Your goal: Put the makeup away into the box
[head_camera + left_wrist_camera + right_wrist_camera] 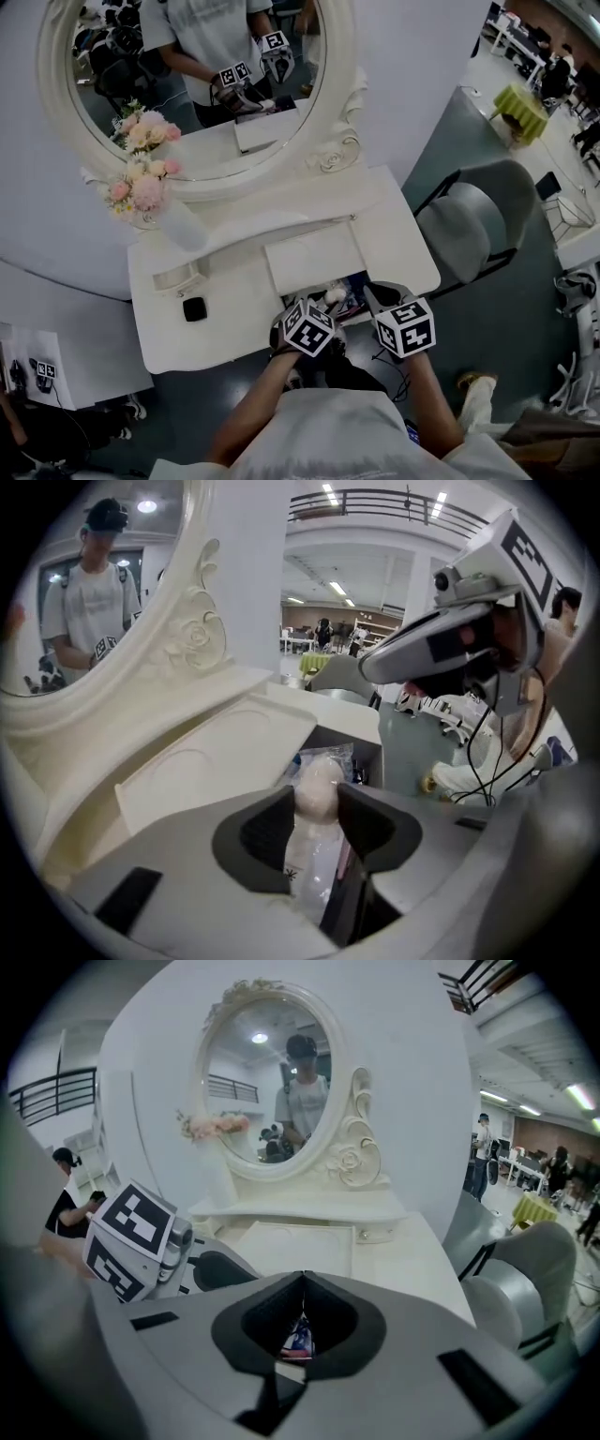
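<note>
A pale, egg-shaped makeup puff (317, 787) in a clear plastic wrapper sits upright, pinched between the left gripper's (316, 810) fingers (367, 823), just over the open box (345, 741) sunk into the counter (234, 314).

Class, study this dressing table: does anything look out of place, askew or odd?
One thing: a small black square object lies alone on the tabletop, left of the open compartment and apart from the items inside it. What it is cannot be told. Nothing looks spilled or damaged.
</note>
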Motion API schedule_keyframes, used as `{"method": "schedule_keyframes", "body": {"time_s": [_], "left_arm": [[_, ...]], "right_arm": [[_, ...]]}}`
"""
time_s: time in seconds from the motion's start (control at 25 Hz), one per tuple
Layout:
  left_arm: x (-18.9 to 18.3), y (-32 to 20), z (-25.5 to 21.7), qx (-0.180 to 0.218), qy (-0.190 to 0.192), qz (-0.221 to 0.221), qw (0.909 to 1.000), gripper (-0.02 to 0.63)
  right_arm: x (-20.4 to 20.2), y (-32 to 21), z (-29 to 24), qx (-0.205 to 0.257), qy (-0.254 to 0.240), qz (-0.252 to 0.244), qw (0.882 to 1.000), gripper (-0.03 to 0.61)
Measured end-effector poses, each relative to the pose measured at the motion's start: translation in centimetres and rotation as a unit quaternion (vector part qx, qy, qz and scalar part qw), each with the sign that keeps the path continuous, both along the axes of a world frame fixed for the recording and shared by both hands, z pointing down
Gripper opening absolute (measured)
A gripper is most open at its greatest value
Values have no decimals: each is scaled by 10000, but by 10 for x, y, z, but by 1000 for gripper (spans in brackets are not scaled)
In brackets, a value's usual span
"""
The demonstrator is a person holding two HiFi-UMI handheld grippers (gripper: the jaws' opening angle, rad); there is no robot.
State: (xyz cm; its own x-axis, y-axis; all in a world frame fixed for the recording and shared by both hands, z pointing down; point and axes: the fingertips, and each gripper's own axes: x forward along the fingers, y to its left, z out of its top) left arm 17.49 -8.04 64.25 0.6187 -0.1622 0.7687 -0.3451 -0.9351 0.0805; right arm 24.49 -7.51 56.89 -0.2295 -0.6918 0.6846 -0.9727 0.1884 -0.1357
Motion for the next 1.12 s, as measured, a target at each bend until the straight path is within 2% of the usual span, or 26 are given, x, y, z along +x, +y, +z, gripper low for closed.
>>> {"method": "schedule_keyframes", "body": {"time_s": [0.24, 0.44, 0.6, 0.76, 0.96, 1.12], "left_arm": [[18, 0, 23, -119, -266, -86, 9995, 176], [13, -7, 33, -151, -485, -337, 9981, 198], [6, -9, 26, -220, -452, -375, 9980, 213], [-5, -13, 8, -116, -319, -419, 9985, 219], [-40, -30, -18, 112, -134, -1112, 9936, 219], [-84, -44, -30, 241, -161, -1903, 9813, 219]], "right_arm": [[22, -3, 11, -100, -45, -40, 9999, 2], [27, -14, 16, -144, -82, -233, 9996, 2], [28, -27, 19, -146, -95, -480, 9987, 2], [17, -46, 17, -85, -128, -840, 9963, 2], [-21, -72, 12, -17, -229, -1510, 9883, 2], [-58, -90, 5, 58, -278, -2081, 9777, 2]]}}
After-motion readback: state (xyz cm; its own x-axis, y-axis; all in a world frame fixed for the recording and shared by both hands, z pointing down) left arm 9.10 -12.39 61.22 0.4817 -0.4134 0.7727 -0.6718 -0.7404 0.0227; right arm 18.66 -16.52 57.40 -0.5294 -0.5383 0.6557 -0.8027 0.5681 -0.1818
